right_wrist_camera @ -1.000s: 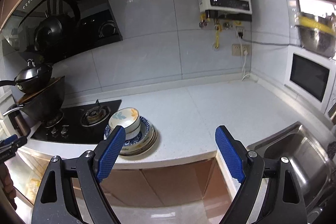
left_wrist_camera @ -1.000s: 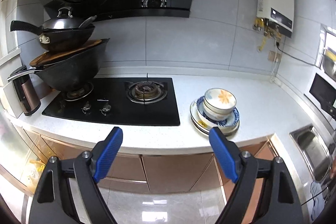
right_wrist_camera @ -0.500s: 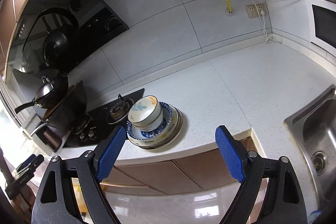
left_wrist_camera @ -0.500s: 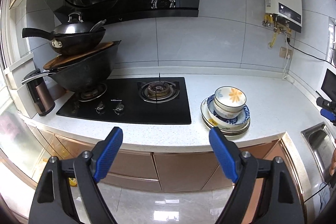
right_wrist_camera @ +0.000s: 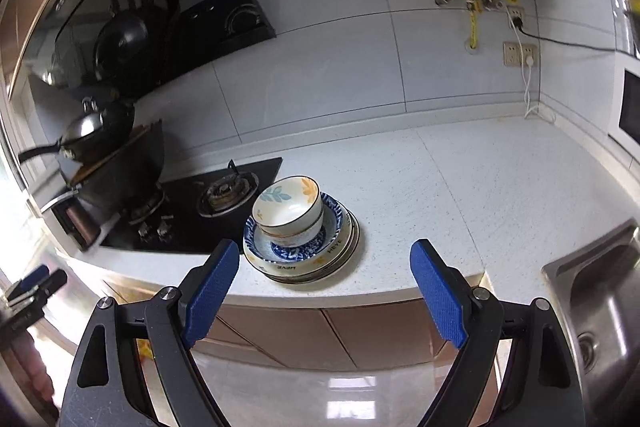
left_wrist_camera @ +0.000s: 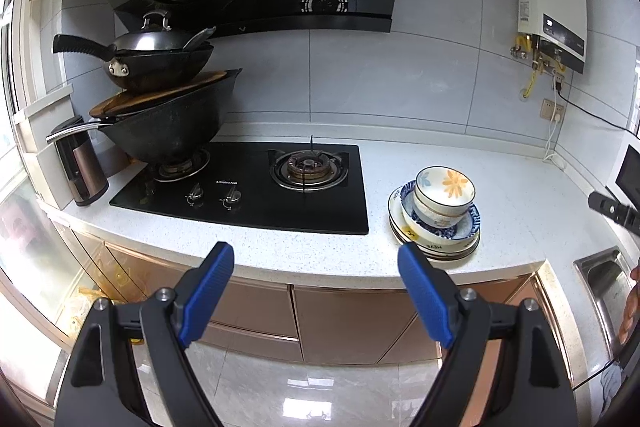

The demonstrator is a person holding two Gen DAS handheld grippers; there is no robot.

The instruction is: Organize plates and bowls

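Observation:
A stack of dishes stands on the white counter (left_wrist_camera: 500, 187) just right of the hob. A white flower-patterned bowl (left_wrist_camera: 444, 195) (right_wrist_camera: 289, 206) sits on top, nested in another bowl and a blue-patterned bowl (right_wrist_camera: 316, 243), on several plates (left_wrist_camera: 432, 247) (right_wrist_camera: 320, 265). My left gripper (left_wrist_camera: 316, 267) is open and empty, out over the floor in front of the counter edge, left of the stack. My right gripper (right_wrist_camera: 324, 259) is open and empty, in front of the counter edge, with the stack just beyond its left finger.
A black gas hob (left_wrist_camera: 248, 187) lies left of the stack, with stacked black woks (left_wrist_camera: 160, 99) on its left burner. A steel kettle (left_wrist_camera: 80, 167) stands at the far left. A sink (right_wrist_camera: 600, 291) is at the right. Brown cabinet fronts (left_wrist_camera: 340, 319) are below the counter.
Both grippers have moved closer to the counter. The right view has tilted down and swung toward the dish stack. Both stay open.

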